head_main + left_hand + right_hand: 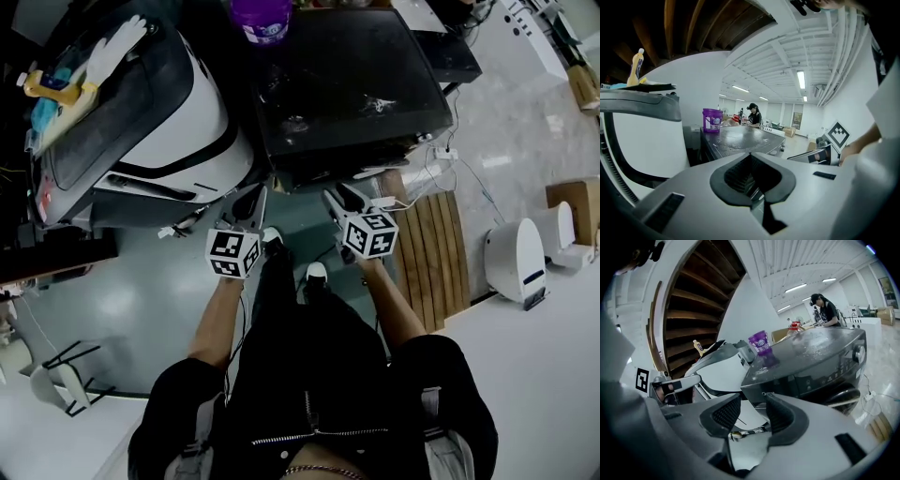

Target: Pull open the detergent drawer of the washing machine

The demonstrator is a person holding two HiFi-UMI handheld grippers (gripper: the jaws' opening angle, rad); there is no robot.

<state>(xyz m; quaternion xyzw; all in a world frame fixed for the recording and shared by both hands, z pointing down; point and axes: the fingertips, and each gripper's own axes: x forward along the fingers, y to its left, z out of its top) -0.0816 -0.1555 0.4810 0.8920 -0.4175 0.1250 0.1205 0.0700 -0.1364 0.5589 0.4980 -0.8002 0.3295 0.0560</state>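
right claw (752, 412) apart, empty; left claw (751, 168) together; dark glossy washing machine (811, 355) ahead

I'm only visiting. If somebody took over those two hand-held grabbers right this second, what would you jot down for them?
The left gripper is shut and empty; the right gripper is open and empty. Both hang in the air in front of the washing machine, touching nothing.
I can't pick out the drawer on the dark front panel; nothing sticks out there, so it looks closed.
Done: nothing yet.
Left: bring a gripper to the drawer, grip it and pull it out.
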